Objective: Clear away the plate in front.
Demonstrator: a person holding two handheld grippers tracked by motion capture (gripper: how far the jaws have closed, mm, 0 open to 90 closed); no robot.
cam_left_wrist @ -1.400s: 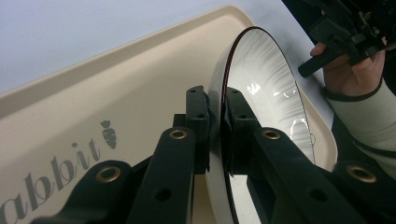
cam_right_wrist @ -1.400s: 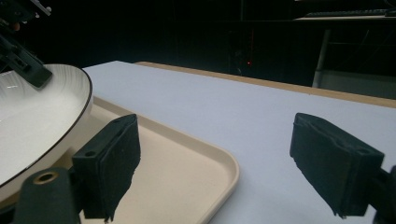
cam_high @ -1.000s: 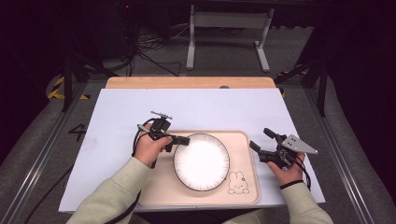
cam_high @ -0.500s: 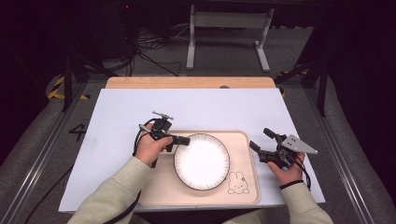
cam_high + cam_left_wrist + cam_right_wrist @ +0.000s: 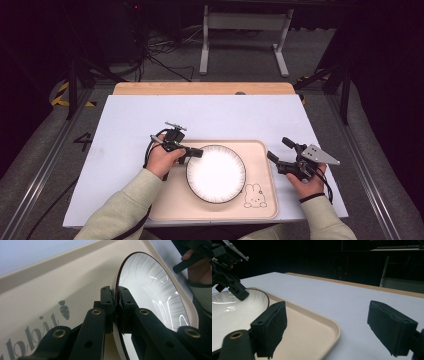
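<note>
The left gripper [image 5: 196, 152] is clamped on the left rim of the plate [image 5: 216, 173]. In the left gripper view, one pad sits under the rim and the other over it, with the dark rim edge [image 5: 117, 307] pinched between them. The plate lies on the beige tray [image 5: 257, 150], left of the rabbit drawing [image 5: 254, 195], and the tray rests on the white table [image 5: 210, 115].

The right gripper [image 5: 276, 152] hovers at the tray's right edge, apart from the plate. Its jaws are spread wide with nothing between them; the right gripper view shows both pads [image 5: 272, 327] clear over the tray corner and table.

Step in hand: grasp of the plate is made, lift not yet begun. The plate appears to sit flat or nearly flat on the tray; whether the gripped edge is already raised cannot be told.

Next move, as judged:
- Hold the pinch firm. The grip is at one edge only, so the plate's weight will lever against the pads.
- Raise the left hand steadily, keeping the plate near level to prevent it from swinging or slipping.
- Clear the tray's raised lip before moving sideways.
- The right gripper is free to steady the tray or take the opposite rim.
</note>
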